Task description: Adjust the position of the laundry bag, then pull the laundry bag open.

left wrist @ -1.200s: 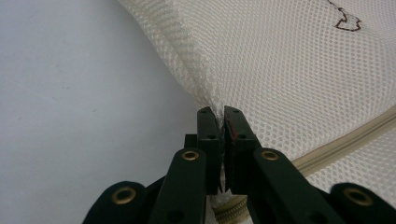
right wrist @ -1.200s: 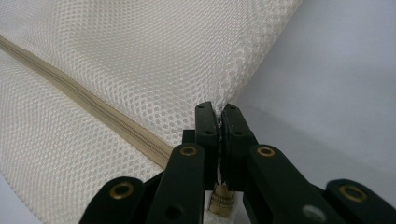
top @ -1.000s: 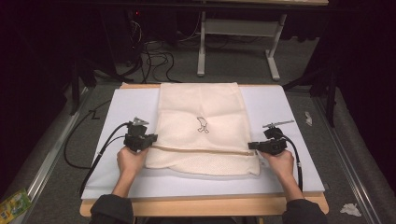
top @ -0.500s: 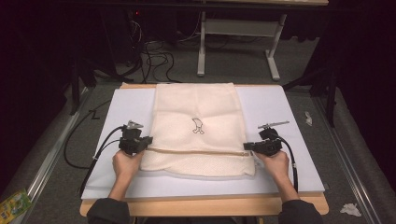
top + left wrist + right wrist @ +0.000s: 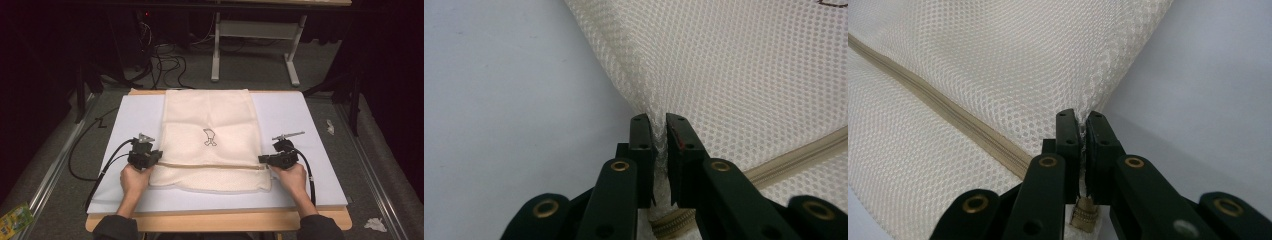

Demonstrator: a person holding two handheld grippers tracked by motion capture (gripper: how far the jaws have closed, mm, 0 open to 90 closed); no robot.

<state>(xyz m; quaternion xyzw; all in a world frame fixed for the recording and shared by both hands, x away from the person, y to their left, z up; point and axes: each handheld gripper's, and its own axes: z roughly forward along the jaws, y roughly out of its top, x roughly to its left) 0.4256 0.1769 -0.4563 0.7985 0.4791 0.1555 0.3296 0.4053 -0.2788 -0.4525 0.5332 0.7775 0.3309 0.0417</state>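
A cream mesh bag (image 5: pixel 210 115) lies flat on the white board (image 5: pixel 305 115), with a small dark logo (image 5: pixel 210 136) at its middle and a tan zipper (image 5: pixel 210 165) running across its near part. My left gripper (image 5: pixel 159 154) pinches the bag's left edge at the zipper line. In the left gripper view the mesh (image 5: pixel 749 75) is bunched between the jaws of that gripper (image 5: pixel 660 120), which have just been opening slightly. My right gripper (image 5: pixel 261 159) is shut on the right edge. Its view shows mesh (image 5: pixel 973 60) clamped in the right gripper (image 5: pixel 1082 117), the zipper (image 5: pixel 948 110) alongside.
The board sits on a wooden table (image 5: pixel 215 221). Bare board lies left and right of the bag. Cables (image 5: pixel 165 55) and a white desk frame (image 5: pixel 255 30) are on the floor beyond. A green packet (image 5: pixel 15 220) and crumpled paper (image 5: pixel 375 224) lie beside the table.
Both grippers and the bag's near part have shifted slightly left and toward the person. The bag lies a little flatter.
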